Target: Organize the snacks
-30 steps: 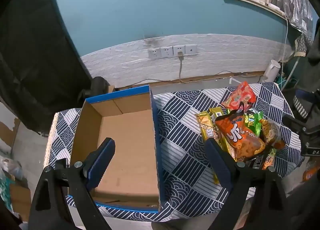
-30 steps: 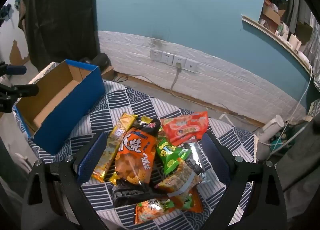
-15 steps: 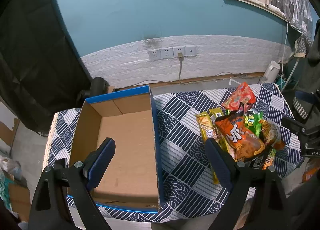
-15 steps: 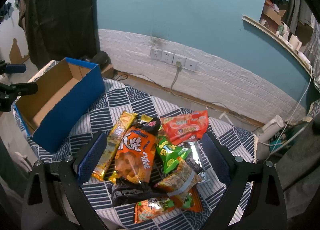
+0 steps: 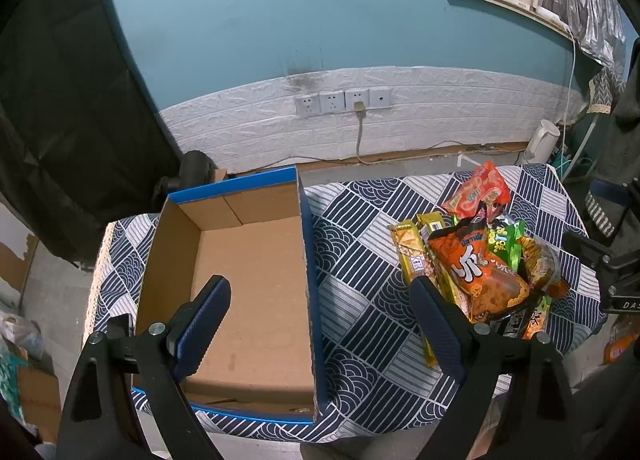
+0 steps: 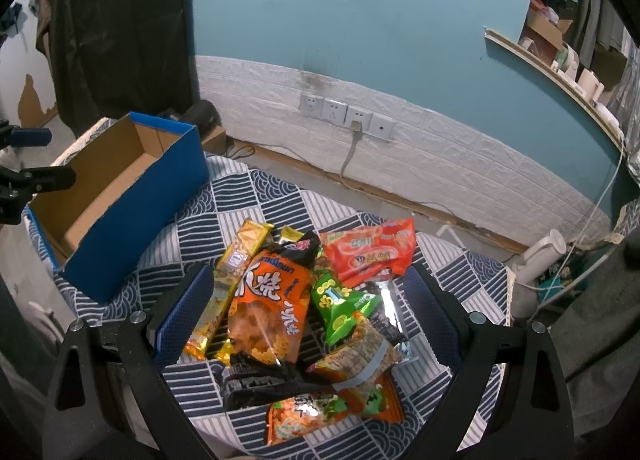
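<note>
An empty cardboard box (image 5: 248,280) with blue outer walls (image 6: 132,216) sits on the left of the patterned tablecloth (image 5: 360,300). A heap of snack packets lies on the right: a big orange chip bag (image 6: 268,308), a red packet (image 6: 370,252), a green bag (image 6: 340,306), gold bars (image 6: 232,280) and a black packet (image 6: 256,384). My left gripper (image 5: 320,296) hovers open above the box's near right wall. My right gripper (image 6: 304,300) hangs open above the snack heap (image 5: 480,260), holding nothing.
The small table (image 6: 248,196) stands in front of a teal wall with white brick panelling and sockets (image 5: 344,102). A white kettle (image 6: 540,252) sits on the floor at the right. Dark cloth (image 5: 60,100) hangs at the left. A shelf (image 6: 560,68) runs high right.
The right gripper has sunk slightly toward the snack heap. The left gripper has barely moved. Both stay open.
</note>
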`<state>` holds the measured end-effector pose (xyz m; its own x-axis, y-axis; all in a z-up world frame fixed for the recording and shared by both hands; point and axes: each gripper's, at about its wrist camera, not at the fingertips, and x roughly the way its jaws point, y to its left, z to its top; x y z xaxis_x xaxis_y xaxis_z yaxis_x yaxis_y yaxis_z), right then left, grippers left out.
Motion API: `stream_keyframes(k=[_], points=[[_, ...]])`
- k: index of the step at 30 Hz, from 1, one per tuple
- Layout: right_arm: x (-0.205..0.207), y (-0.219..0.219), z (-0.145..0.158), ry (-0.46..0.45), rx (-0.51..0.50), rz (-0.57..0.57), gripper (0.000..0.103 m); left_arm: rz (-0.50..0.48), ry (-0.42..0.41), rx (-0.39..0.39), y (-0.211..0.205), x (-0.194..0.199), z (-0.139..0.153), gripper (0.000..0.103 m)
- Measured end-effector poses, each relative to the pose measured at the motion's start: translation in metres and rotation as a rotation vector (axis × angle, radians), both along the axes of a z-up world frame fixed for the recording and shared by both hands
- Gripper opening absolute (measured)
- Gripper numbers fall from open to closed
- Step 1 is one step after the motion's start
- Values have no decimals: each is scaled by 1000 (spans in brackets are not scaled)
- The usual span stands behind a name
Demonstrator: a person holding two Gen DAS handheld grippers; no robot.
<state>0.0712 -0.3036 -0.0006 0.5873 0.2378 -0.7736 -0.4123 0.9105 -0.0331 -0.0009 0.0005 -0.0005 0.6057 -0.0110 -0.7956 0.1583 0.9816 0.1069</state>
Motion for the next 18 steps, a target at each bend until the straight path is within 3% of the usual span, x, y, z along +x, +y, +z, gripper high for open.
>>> stream_keyframes(k=[18], points=[[-1,-1,-1,4,-3,2,94,-3,2,1,0,-1,-1,92]])
